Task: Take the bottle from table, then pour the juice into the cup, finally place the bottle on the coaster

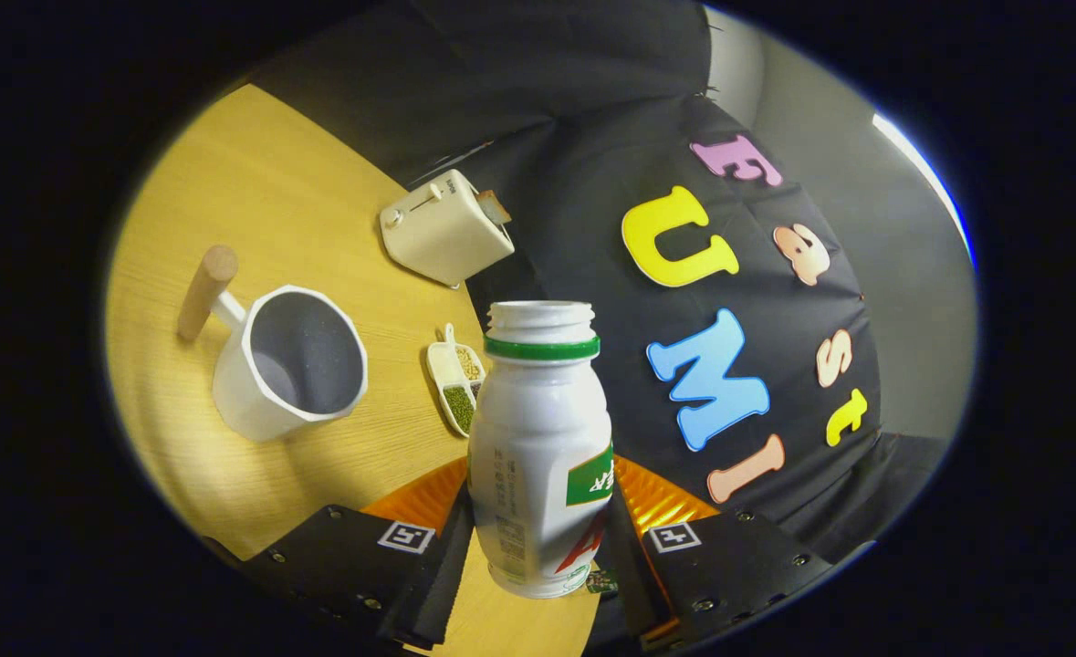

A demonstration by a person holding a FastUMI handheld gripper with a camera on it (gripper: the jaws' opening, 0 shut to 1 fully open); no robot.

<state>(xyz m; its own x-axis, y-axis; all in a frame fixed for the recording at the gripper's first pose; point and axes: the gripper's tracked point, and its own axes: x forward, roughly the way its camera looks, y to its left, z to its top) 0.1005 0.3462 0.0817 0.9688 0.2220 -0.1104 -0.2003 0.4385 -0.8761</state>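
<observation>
Jaws clamp the capless bottle (539, 456) from both sides, held tilted above the bench (255, 182), cup (289, 363) beyond.

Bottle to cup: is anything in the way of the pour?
Nothing visible is. The gripper is shut on the bottle, cap off. The cup stands open and apart from it across bare table; the small dish lies beside that path, the toaster beyond.

Place: staged kitchen booth
Evidence: wooden surface (255, 182) with toaster (444, 228), white cup (289, 362), divided bean dish (455, 383); black cloth wall (583, 164)
</observation>
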